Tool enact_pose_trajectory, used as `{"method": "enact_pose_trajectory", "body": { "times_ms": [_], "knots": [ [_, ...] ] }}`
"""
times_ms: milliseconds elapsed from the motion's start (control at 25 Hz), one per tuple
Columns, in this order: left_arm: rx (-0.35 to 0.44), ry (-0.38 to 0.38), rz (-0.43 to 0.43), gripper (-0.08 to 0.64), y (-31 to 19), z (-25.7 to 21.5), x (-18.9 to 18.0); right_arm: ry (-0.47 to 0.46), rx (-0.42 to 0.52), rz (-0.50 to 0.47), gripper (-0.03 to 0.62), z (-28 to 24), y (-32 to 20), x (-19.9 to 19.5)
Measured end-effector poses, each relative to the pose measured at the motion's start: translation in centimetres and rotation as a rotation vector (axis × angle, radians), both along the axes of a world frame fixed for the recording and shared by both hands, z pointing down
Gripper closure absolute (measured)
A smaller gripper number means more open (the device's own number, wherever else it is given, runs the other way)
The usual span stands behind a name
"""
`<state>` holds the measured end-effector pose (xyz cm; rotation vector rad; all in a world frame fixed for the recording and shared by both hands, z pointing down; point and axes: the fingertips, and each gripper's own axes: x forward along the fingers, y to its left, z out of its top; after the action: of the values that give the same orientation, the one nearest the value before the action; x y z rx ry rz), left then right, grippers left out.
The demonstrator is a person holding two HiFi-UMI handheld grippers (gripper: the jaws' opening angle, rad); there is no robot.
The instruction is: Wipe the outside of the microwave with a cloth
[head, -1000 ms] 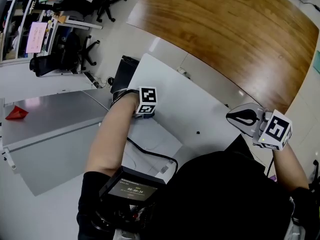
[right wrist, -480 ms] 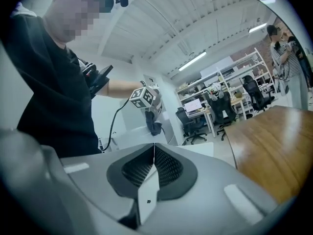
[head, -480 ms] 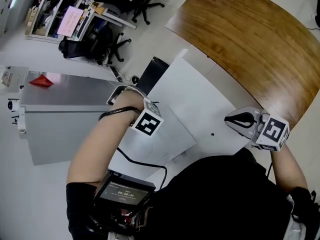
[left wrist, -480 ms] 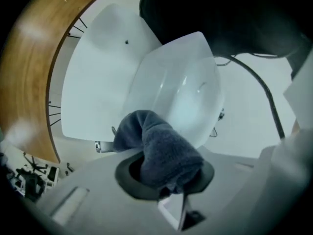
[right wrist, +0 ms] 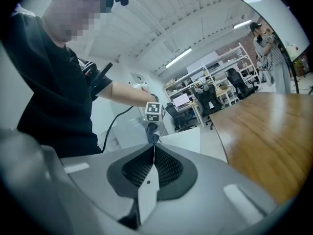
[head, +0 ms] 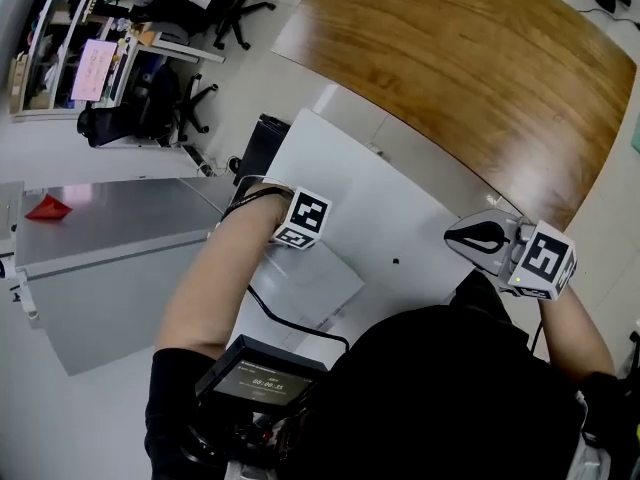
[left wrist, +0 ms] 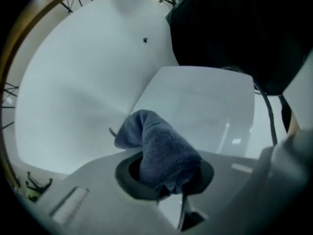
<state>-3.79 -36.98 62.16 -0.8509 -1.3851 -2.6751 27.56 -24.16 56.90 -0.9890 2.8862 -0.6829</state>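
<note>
Left gripper view: my left gripper (left wrist: 164, 180) clamps the bunched blue-grey terry cloth (left wrist: 159, 148), wad forward to rub the white boxy microwave (left wrist: 205, 102). My right gripper (right wrist: 149, 173) is closed on nothing, held aside.

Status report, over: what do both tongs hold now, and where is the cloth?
Left tongs shut on blue-grey cloth. Right tongs shut, empty, aside. Cloth at the microwave's white top. Nothing seen in the way.

Left gripper (head: 298, 236), cloth (left wrist: 159, 153) filling its jaws: ahead, the microwave (head: 400, 203) top runs bare save one dark speck (head: 396, 262). Black cable (head: 290, 320) loops just behind. Right gripper (head: 462, 238) sits well apart, rightward.
</note>
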Motion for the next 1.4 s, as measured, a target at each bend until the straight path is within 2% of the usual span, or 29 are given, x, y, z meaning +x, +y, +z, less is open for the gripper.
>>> {"method": "enact_pose_trajectory", "body": {
  "times_ms": [200,360,440,560,680,800,920,1120,1280,1400],
  "knots": [
    [-0.029,-0.040,-0.060,0.497,0.8,5.7,0.0,0.006,-0.066,0.038,0.584,2.3,1.7,1.2],
    [-0.024,0.003,-0.092,0.495,1.4,6.3,0.4,0.010,-0.075,0.040,0.584,2.0,2.4,1.0],
    [-0.024,0.075,-0.094,0.495,2.2,3.6,1.5,0.010,-0.055,0.026,0.584,1.1,2.2,0.7],
    [0.006,0.201,-0.069,0.495,4.0,-3.3,3.7,0.003,-0.010,-0.013,0.584,-0.8,1.7,-0.3],
    [0.061,0.240,-0.017,0.495,5.0,-10.2,3.7,-0.005,0.044,-0.062,0.584,-3.1,0.8,-2.2],
    [0.088,0.215,-0.014,0.495,6.1,-13.4,1.5,-0.009,0.091,-0.114,0.584,-4.9,-0.4,-4.4],
    [0.086,0.176,-0.027,0.494,6.9,-12.9,0.1,-0.015,0.110,-0.145,0.584,-5.3,-1.0,-5.3],
    [0.035,0.032,-0.070,0.495,6.0,-12.4,0.5,-0.022,0.083,-0.147,0.584,-3.1,-0.7,-5.1],
    [0.031,0.073,-0.105,0.495,5.3,-11.0,2.7,-0.032,0.030,-0.105,0.584,-1.3,0.3,-3.3],
    [-0.005,0.028,-0.113,0.495,5.8,-8.6,2.5,-0.034,0.004,-0.069,0.584,-0.6,1.1,-1.8]
  ]
}}
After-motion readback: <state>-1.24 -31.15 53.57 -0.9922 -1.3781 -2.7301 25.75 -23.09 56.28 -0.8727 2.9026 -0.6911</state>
